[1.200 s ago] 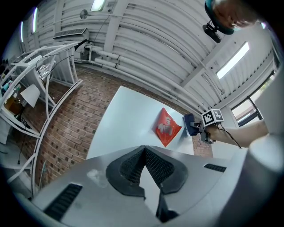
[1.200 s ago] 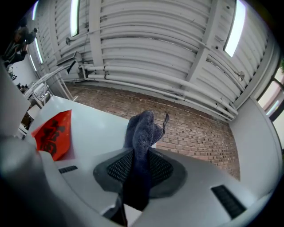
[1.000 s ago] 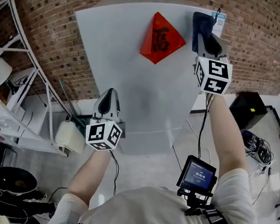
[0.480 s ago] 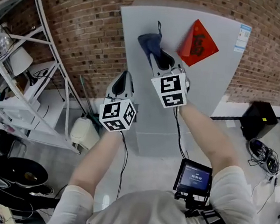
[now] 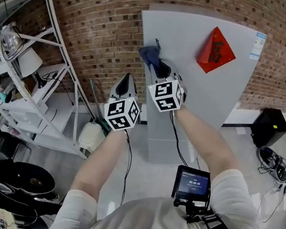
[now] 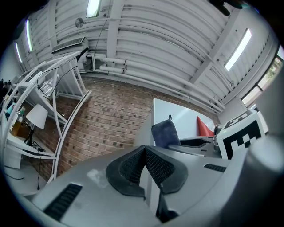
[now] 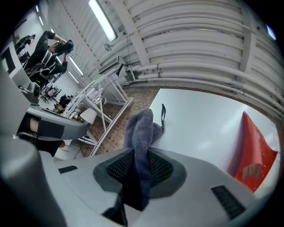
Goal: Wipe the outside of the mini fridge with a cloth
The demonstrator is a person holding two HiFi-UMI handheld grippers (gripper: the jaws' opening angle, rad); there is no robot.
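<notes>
Cloth point(image 7: 141, 133): dark blue-grey, pinched between the closed jaws of the right gripper point(image 5: 160, 67). One fold sticks up past the black ribbed pads, and a small loop stands at its tip. In the right gripper view the free end of the cloth lies against the pale face of the mini fridge point(image 5: 186, 96), close to that face's left edge. The head view puts this contact near the upper left corner of the fridge front. Left gripper point(image 5: 126, 82): jaws closed on each other with nothing between them. It is held just left of the right gripper, beside the fridge's left edge and in front of the brick wall point(image 5: 102, 24); contact with the fridge cannot be told. The mini fridge stands upright against that wall. A red diamond-shaped decoration point(image 5: 217, 49) is on the upper right of its front, well apart from the cloth, and a small label point(image 5: 257, 46) is at the top right corner. A white metal shelf rack point(image 5: 40, 74) stands to the left of the fridge. A black box point(image 5: 268, 126) sits on the floor to its right.
</notes>
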